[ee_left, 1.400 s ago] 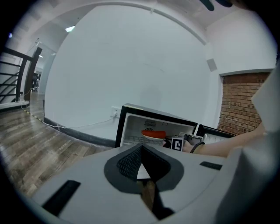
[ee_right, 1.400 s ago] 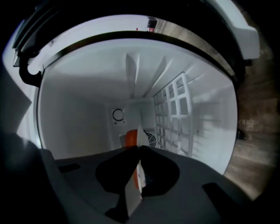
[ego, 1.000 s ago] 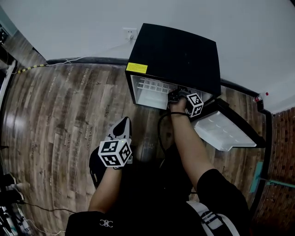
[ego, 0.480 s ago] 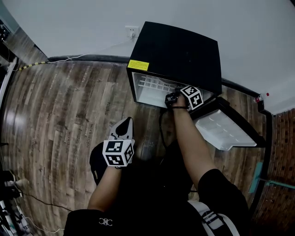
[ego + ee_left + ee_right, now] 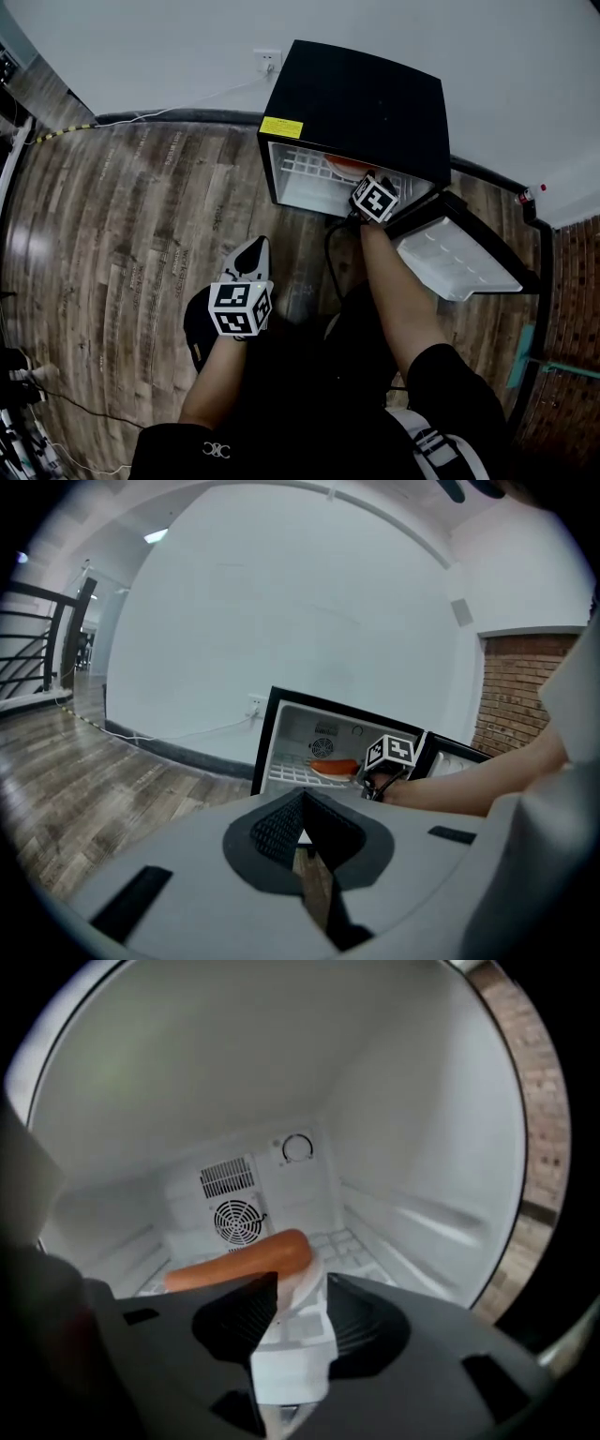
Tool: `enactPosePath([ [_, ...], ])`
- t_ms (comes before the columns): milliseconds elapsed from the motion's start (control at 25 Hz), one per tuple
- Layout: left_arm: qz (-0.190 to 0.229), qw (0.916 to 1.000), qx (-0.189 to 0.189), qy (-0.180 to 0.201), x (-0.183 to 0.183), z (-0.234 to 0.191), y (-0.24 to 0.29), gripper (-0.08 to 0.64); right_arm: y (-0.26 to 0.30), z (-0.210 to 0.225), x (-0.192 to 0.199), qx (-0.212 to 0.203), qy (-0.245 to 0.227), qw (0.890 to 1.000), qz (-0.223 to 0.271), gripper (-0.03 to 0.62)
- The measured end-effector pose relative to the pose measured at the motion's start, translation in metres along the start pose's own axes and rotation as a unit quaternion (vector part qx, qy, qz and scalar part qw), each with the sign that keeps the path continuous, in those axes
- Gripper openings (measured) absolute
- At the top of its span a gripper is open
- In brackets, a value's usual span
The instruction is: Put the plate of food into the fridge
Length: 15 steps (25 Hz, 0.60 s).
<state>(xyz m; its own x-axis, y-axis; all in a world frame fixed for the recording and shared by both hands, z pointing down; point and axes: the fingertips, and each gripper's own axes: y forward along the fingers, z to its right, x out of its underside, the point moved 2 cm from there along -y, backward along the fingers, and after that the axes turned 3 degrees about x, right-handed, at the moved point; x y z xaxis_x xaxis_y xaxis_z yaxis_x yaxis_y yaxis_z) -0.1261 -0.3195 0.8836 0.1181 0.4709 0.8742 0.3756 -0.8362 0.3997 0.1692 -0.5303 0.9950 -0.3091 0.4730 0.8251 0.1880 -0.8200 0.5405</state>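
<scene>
The black mini fridge (image 5: 361, 103) stands open on the floor. On its wire shelf lies a white plate (image 5: 306, 1285) with an orange sausage (image 5: 239, 1262), also visible as the sausage (image 5: 333, 766) and the food (image 5: 342, 169). My right gripper (image 5: 292, 1299) is at the fridge mouth, its jaws opening. The plate's near rim sits in the gap and the pads do not press on it. From above, the right gripper (image 5: 361, 192) is mostly under its marker cube. My left gripper (image 5: 251, 255) hangs over the floor, shut and empty; its closed jaw tips (image 5: 302, 803) aim toward the fridge (image 5: 347, 733).
The fridge door (image 5: 459, 267) swings open to the right, white inner side up. A fan grille (image 5: 236, 1221) is on the fridge's back wall. A wall outlet (image 5: 266, 64) and cable sit behind the fridge. Brick wall (image 5: 572, 375) at the right.
The right gripper's cube has shifted left at the fridge mouth, and the orange food now shows on the shelf beyond it. The left gripper has hardly moved.
</scene>
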Motion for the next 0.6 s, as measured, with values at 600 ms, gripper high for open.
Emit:
enactPosePath([
  [600,0.029,0.9986,0.044,-0.001,-0.029,0.02,0.024,-0.003,-0.132,-0.037,-0.01,-0.139,-0.129,0.98,0.058,0.014],
])
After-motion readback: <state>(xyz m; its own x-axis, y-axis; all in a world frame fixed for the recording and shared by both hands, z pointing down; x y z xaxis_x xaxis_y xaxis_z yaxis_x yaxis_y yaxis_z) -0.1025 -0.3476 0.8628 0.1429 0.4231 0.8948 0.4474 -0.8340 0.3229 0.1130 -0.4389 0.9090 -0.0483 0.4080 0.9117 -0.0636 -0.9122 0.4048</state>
